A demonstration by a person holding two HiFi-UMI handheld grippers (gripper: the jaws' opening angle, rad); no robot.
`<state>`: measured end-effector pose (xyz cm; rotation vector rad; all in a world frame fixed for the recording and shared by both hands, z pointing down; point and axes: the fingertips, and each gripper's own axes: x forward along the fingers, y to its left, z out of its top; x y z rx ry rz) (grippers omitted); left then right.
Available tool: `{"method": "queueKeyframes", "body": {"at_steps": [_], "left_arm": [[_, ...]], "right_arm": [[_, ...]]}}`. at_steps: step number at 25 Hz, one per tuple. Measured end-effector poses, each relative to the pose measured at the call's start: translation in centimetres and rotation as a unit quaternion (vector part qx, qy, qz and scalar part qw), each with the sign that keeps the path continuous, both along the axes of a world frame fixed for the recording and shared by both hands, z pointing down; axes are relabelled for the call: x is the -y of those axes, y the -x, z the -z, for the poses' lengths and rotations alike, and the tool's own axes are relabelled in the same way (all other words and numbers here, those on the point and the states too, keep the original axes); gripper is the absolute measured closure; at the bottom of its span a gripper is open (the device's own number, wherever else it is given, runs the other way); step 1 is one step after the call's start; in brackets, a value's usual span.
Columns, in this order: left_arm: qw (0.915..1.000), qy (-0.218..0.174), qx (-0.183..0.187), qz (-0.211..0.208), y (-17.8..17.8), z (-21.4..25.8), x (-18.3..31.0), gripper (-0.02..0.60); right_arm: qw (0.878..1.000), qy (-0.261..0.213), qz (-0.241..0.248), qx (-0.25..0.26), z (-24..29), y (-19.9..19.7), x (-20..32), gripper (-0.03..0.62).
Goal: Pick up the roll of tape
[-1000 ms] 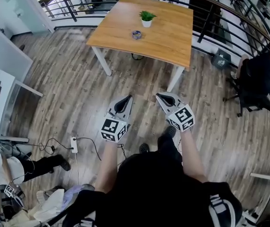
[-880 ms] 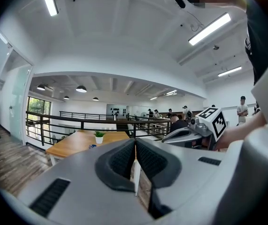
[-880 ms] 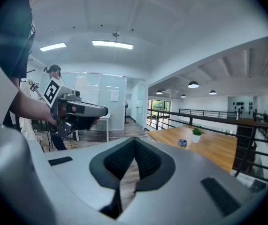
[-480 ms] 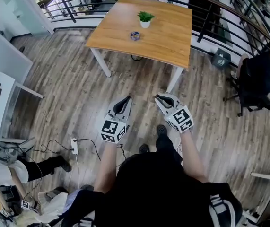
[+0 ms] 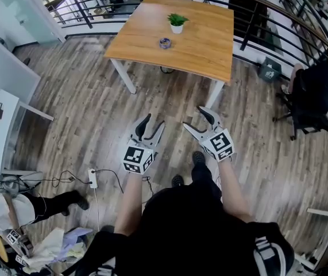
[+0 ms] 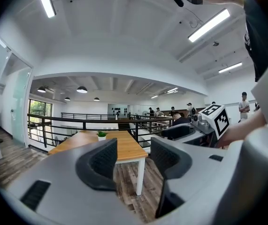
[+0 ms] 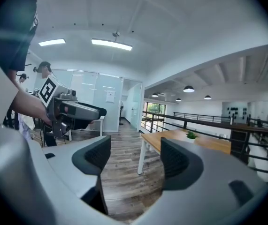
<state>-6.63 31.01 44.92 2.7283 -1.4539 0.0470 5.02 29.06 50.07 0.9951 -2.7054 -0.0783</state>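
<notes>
The roll of tape is a small bluish ring lying on the wooden table, just in front of a small potted plant. Both grippers hang over the wood floor, well short of the table. The jaws of my left gripper are opening, with nothing between them. My right gripper is opening too, wider, and is also empty. In the left gripper view the left gripper points level at the table. In the right gripper view the right gripper faces the table. I cannot make out the tape in either gripper view.
A black railing runs behind and right of the table. A person sits in a chair at the right. Another person sits on the floor at the lower left, near a power strip with cables. A white desk stands left.
Both grippers were shut and have opened, the right one wider. The hands have hardly moved. The person on the floor at the left has shifted.
</notes>
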Motion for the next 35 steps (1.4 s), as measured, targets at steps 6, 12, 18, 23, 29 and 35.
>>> {"method": "queueKeyframes", "body": {"at_steps": [6,12,18,23,29,35], "left_arm": [[1.0000,0.001,0.000,0.000,0.8,-0.3,0.1,0.337],[0.9999,0.010,-0.004,0.009,1.3,-1.3,1.2,0.337],[0.9998,0.015,-0.008,0.011,1.0,-1.9,3.6,0.337],[0.9996,0.021,-0.006,0.018,-0.2,-2.3,7.0,0.337],[0.9986,0.030,-0.004,0.043,-0.6,-1.8,11.5,0.337],[0.9965,0.038,-0.003,0.074,-1.4,-2.6,14.5,0.337]], "right_arm": [[1.000,0.002,-0.017,0.020,0.3,0.1,0.9,0.230],[1.000,0.005,-0.008,0.011,-0.2,0.3,1.9,0.247],[1.000,0.015,-0.008,0.020,-1.1,-0.5,4.2,0.263],[1.000,0.026,0.002,0.003,-2.0,-2.1,7.7,0.258],[0.999,0.041,0.028,-0.008,-2.1,-3.2,13.1,0.255],[0.996,0.053,0.065,-0.010,-2.6,-3.7,17.1,0.258]]}}
